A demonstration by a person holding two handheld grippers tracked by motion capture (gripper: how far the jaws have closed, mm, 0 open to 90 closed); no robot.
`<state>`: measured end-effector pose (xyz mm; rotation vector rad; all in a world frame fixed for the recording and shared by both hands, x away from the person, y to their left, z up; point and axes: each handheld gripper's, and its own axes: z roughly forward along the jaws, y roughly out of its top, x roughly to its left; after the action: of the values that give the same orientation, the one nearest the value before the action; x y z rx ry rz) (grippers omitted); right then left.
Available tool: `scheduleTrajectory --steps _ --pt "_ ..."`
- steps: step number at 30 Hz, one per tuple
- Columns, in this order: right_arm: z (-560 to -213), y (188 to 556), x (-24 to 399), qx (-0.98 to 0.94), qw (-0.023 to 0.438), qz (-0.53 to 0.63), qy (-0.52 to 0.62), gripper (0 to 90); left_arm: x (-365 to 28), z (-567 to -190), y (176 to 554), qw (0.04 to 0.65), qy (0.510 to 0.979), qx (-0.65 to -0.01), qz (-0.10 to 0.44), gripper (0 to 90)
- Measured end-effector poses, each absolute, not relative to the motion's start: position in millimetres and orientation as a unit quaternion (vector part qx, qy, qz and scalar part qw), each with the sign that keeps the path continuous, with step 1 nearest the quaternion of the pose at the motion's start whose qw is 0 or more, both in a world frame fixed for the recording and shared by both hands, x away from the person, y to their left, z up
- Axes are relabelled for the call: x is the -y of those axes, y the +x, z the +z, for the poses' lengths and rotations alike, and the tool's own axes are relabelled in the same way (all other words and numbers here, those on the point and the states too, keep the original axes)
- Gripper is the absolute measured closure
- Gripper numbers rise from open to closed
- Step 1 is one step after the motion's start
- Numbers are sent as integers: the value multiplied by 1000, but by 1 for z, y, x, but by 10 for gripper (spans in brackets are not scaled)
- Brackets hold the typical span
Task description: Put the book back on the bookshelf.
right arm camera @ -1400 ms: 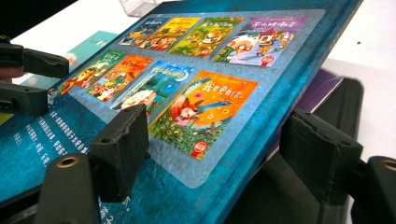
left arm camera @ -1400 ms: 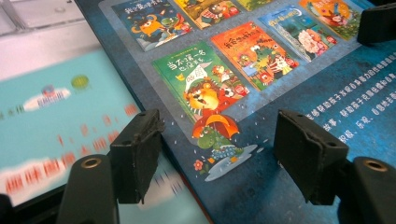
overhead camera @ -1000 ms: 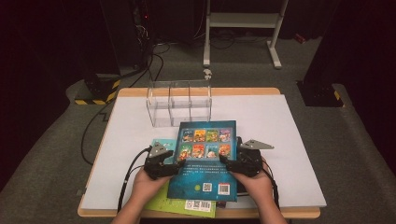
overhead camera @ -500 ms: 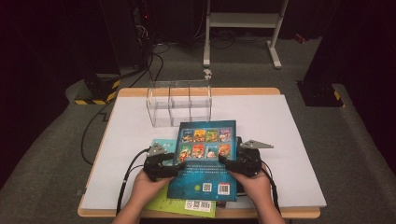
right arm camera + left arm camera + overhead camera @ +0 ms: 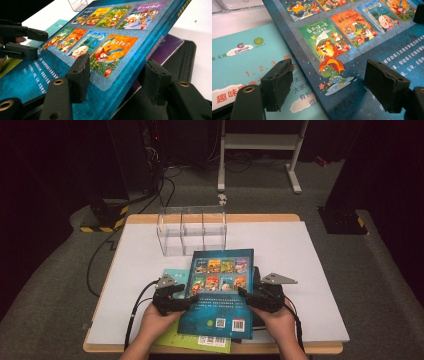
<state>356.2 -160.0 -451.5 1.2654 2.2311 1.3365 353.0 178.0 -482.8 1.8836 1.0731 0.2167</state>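
A blue picture book (image 5: 220, 295) lies back cover up on a stack of books at the table's front. My left gripper (image 5: 186, 301) sits at its left edge. In the left gripper view its jaws (image 5: 330, 80) have just been opening and stand wide apart. One is over the blue book (image 5: 362, 50), the other over a teal book (image 5: 242, 62), and neither pad presses. My right gripper (image 5: 245, 297) straddles the right edge. In the right gripper view its jaws (image 5: 118, 75) have just been closing around the tilted blue book (image 5: 100, 37), with a gap still under the edge.
A clear acrylic organizer (image 5: 192, 232) with three compartments stands behind the books. A green book (image 5: 185, 340) pokes out at the front edge. A purple book (image 5: 167, 47) and a black cover (image 5: 185, 57) lie under the blue one. The white table mat (image 5: 300, 255) extends to the right.
Very little differs. The right gripper has edged slightly inward onto the book's right edge. The left hand and the book look unmoved.
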Motion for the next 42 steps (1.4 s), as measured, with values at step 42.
scheduleTrajectory --steps 42 --pt "-424 337 145 -765 194 496 362 431 -196 -470 356 541 707 -455 32 269"
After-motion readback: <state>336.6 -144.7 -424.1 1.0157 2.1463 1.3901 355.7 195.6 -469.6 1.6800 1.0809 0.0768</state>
